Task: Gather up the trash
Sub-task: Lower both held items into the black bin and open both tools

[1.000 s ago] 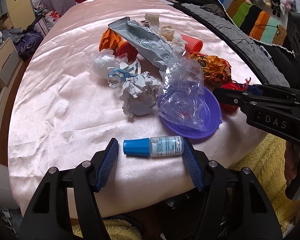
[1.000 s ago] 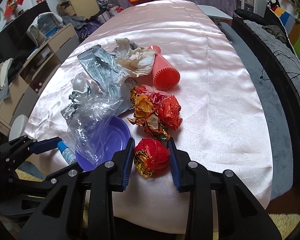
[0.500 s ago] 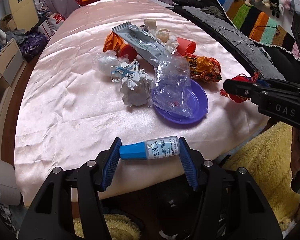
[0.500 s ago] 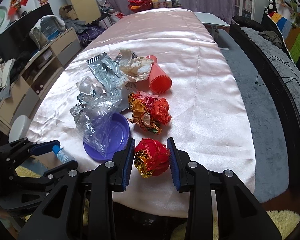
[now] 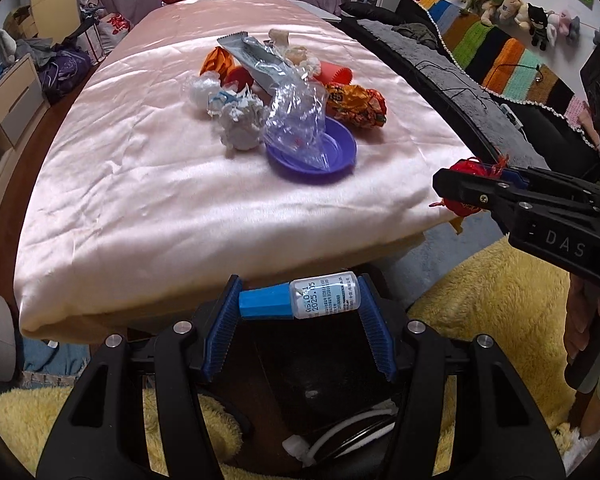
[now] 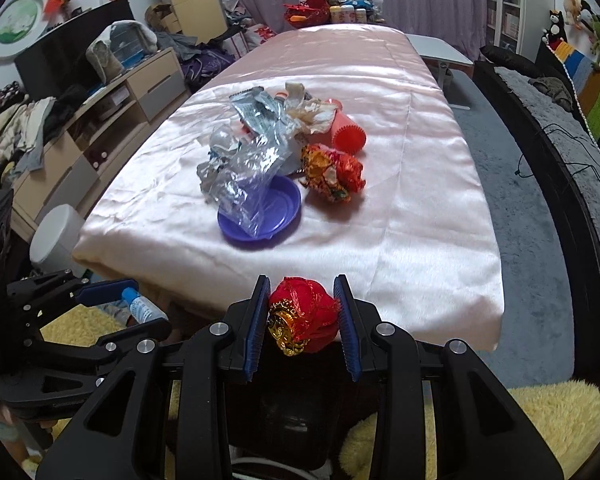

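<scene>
I'm pinching a blue-capped dropper bottle [image 5: 314,299] in my left gripper [image 5: 300,320], squeezing a crumpled red-gold wrapper [image 6: 302,320] in my right gripper [image 6: 303,326], both now pulling back past the table [image 5: 148,208] edge.

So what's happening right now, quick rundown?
Left claw clamps small bottle. Right claw clamps red wrapper ball. Both past table edge; nothing in the way.

Pink satin-covered table [image 5: 148,184] bears purple plate [image 5: 340,160], crumpled wrappers [image 5: 356,104]

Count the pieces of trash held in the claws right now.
2. A small blue-capped bottle is clamped in the left claw, and a red and gold wrapper ball in the right claw, both off the table.
</scene>
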Motion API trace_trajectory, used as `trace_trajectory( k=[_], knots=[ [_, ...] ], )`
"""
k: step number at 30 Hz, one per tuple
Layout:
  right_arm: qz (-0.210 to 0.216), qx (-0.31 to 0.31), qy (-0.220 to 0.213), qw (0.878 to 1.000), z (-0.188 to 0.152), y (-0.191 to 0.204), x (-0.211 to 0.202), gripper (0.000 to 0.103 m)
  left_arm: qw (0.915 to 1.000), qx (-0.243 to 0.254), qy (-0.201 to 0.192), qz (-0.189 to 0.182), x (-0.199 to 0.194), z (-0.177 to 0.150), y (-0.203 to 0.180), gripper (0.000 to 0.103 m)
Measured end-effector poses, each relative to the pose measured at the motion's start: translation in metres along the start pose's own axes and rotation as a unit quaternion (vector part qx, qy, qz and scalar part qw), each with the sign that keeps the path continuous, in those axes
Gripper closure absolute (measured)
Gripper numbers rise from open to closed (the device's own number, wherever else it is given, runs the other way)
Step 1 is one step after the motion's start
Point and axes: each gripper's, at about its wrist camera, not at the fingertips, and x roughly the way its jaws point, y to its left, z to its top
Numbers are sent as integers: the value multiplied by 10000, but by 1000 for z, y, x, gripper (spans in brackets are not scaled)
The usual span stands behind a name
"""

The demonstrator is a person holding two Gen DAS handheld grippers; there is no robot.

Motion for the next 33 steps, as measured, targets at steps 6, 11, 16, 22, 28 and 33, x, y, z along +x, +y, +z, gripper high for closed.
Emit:
trace_trajectory(
  k=[6, 11, 16, 22, 28, 33],
  knots=[
    [155, 129, 420, 9989, -34, 4, 15, 69, 9996, -121, 247, -40, 15, -27, -1, 48],
    [221, 275, 840, 9958, -57, 2, 38, 69, 9983, -194, 514, -186, 38, -49, -5, 48],
    [335, 419, 1197, 9914, -71, -1, 58, 69, 9967, -203, 715, -335, 52, -58, -10, 48],
    [334, 428, 1330, 9896, -72, 1, 63, 68, 9955, -167, 845, -384, 57, -58, -12, 48],
    [321, 478, 1316, 9896, -65, -2, 63, 54, 9950, -142, 922, -367, 59, -58, -13, 48],
    [277, 604, 1253, 9899, -61, -8, 61, 46, 9953, -129, 906, -307, 58, -59, -8, 33]
  ],
)
